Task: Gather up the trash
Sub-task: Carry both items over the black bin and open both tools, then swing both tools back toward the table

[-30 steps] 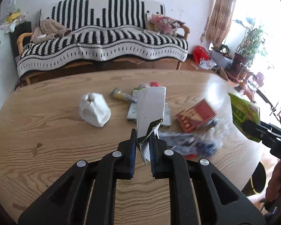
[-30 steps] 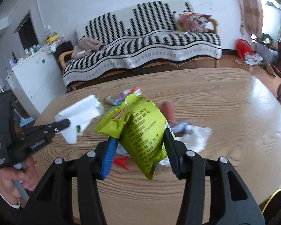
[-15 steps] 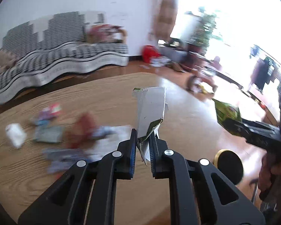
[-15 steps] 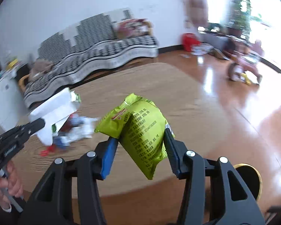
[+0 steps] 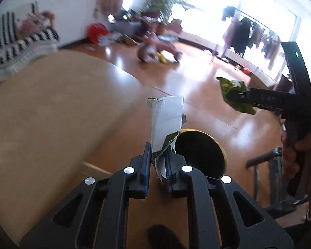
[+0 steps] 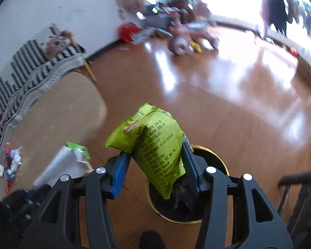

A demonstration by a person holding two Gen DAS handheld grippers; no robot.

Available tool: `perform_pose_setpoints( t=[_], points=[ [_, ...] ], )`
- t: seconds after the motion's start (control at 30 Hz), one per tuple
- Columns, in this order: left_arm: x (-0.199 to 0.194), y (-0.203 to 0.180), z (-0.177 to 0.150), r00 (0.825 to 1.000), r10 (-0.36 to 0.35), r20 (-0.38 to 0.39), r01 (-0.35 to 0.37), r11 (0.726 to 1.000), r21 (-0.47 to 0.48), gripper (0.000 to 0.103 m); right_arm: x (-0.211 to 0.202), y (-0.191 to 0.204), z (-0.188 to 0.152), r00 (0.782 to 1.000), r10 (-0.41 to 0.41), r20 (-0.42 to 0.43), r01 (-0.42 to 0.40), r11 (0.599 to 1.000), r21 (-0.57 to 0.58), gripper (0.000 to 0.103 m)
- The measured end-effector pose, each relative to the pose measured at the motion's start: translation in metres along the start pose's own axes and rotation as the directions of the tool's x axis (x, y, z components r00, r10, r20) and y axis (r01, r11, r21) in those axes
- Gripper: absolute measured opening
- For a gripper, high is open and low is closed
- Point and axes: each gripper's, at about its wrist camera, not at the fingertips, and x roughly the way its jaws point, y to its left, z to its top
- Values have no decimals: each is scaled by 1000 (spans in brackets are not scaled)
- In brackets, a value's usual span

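Observation:
My left gripper [image 5: 158, 166] is shut on a torn white carton [image 5: 165, 120] with a green inside, which stands up between the pads. My right gripper [image 6: 155, 166] is shut on a lime-green snack bag [image 6: 155, 143]. A black round bin with a gold rim [image 6: 220, 161] stands on the floor right under the bag. In the left wrist view the same bin [image 5: 221, 149] shows just behind the carton. The green bag [image 5: 234, 97] hangs to the right there, above the floor. Several wrappers [image 6: 10, 161] lie on the wooden table [image 6: 58, 120] at the left.
A glossy wooden floor [image 6: 228, 103] spreads around the bin. A dark metal chair frame [image 6: 296, 182] stands close to its right. Farther off are a child's tricycle [image 6: 186, 39], a sofa with a striped cover [image 6: 31, 66], plants and a clothes rack [image 5: 244, 33].
Both grippers have swung right, off the table and out over the floor by the bin, still gripping the carton and the green bag. The littered table top has slid away to the left.

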Motion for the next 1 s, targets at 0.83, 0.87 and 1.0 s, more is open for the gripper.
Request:
perform_pose_setpoints(
  t=[0.83, 0.87, 1.0],
  points=[
    [112, -58, -15, 981, -113, -161, 106, 993, -47, 66, 47, -41, -15, 983, -57, -174, 71, 995, 74, 75],
    [111, -58, -15, 982, -113, -154, 107, 993, -50, 68, 46, -39, -15, 983, -61, -171, 73, 995, 70, 76],
    [105, -50, -14, 982, -111, -156, 104, 993, -55, 72, 43, -28, -13, 987, -55, -153, 65, 996, 57, 76]
  ],
)
